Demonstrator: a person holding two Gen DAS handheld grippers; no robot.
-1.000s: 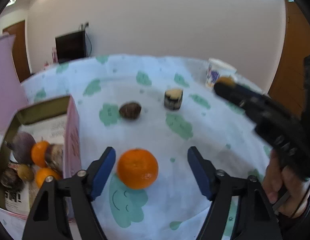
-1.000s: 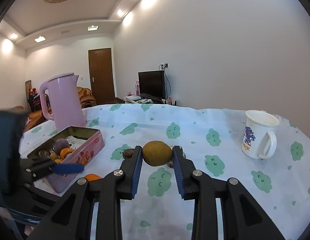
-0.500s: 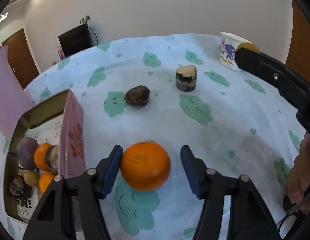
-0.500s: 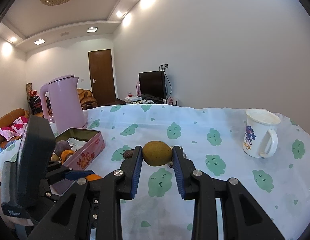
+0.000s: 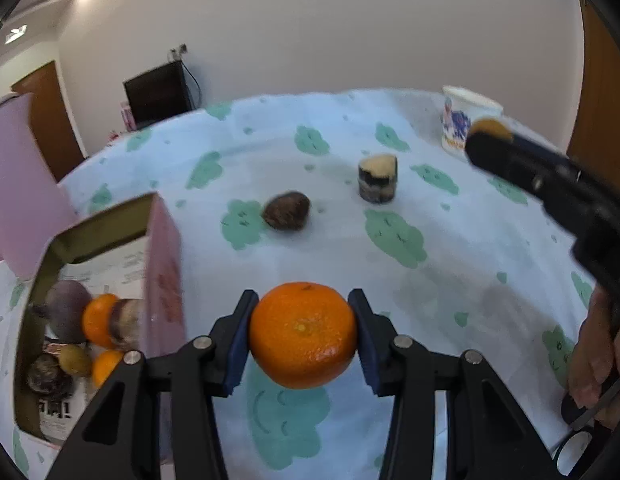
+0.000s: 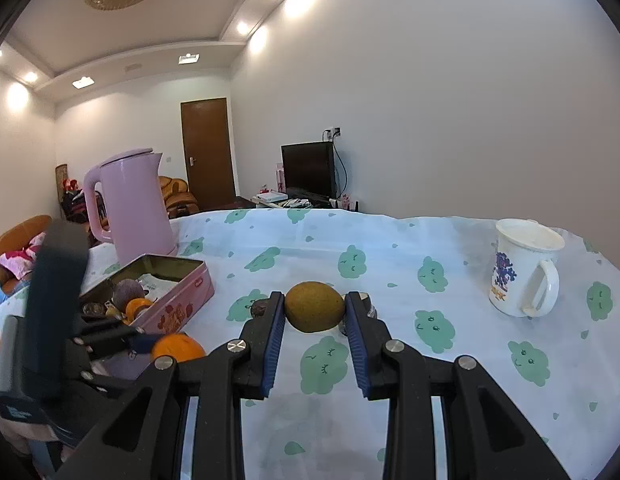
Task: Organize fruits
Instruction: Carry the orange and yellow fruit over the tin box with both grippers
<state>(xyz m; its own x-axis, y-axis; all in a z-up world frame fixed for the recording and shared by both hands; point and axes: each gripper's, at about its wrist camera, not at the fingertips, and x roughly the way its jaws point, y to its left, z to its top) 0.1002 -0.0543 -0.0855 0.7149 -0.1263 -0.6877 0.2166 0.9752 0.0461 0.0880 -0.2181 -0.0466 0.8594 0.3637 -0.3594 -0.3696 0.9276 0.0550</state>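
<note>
Two grippers, each with a fruit between its jaws; the left gripper (image 5: 304, 334) has the orange (image 5: 303, 335) between its blue pads, jaws closing in and already touching both sides of it, right beside the pink tin (image 5: 162, 276) and just over the desk (image 5: 449, 272); the right gripper (image 6: 314, 314) is clenched on a brownish-green kiwi (image 6: 314, 306), held up off the cloth (you can see the cloud-print tablecloth under it).

Inside the tin there's a small pile already; a purple fruit (image 5: 68, 310), a couple of oranges, something yellowish-green and a dark round one, all bunched at one end.

Out on the cloth, well apart from the tin, sit a dark brown wrinkly fruit (image 5: 286, 211) and, a bit further right, a short dark stump with a pale cut top (image 5: 377, 178) (can't tell what that is); a white mug (image 6: 523, 268) with a cartoon print stands near the far right edge, and a pink kettle (image 6: 132, 204) stands just behind the tin.
</note>
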